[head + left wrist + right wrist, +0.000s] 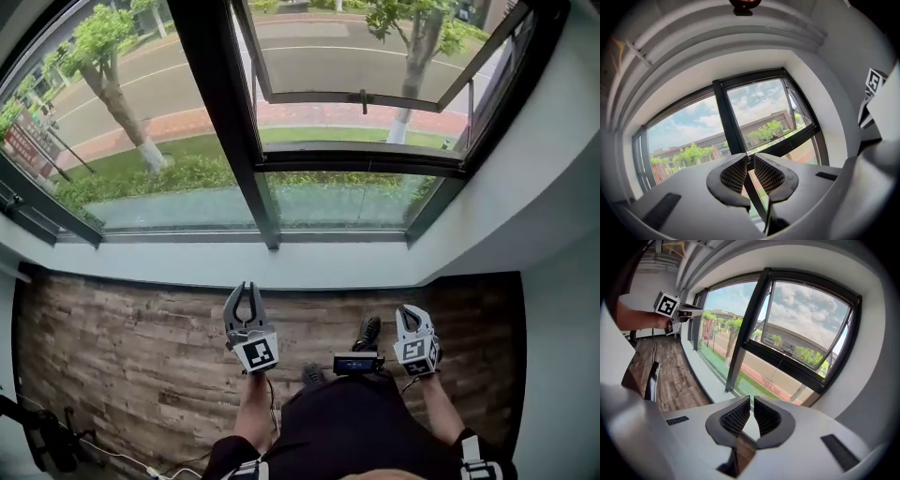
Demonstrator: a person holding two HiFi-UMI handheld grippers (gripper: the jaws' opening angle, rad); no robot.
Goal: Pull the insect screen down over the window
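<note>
The window (220, 122) has a black frame with a thick mullion, and its right sash (366, 97) is tilted open outward over the street. I cannot make out the insect screen in any view. My left gripper (247, 287) is held low in front of the white sill (281, 264), jaws close together with nothing between them (750, 154). My right gripper (410, 309) hangs a little to the right, also drawn together on nothing (752, 398). Both are well short of the frame. The right gripper view also shows the left gripper (677, 310) out at the left.
Wood-plank floor (122, 356) runs under the sill. White walls (562, 187) close in the window recess on the right. A small black device (354, 364) sits at the person's waist. Cables (103, 455) and dark gear lie at the lower left.
</note>
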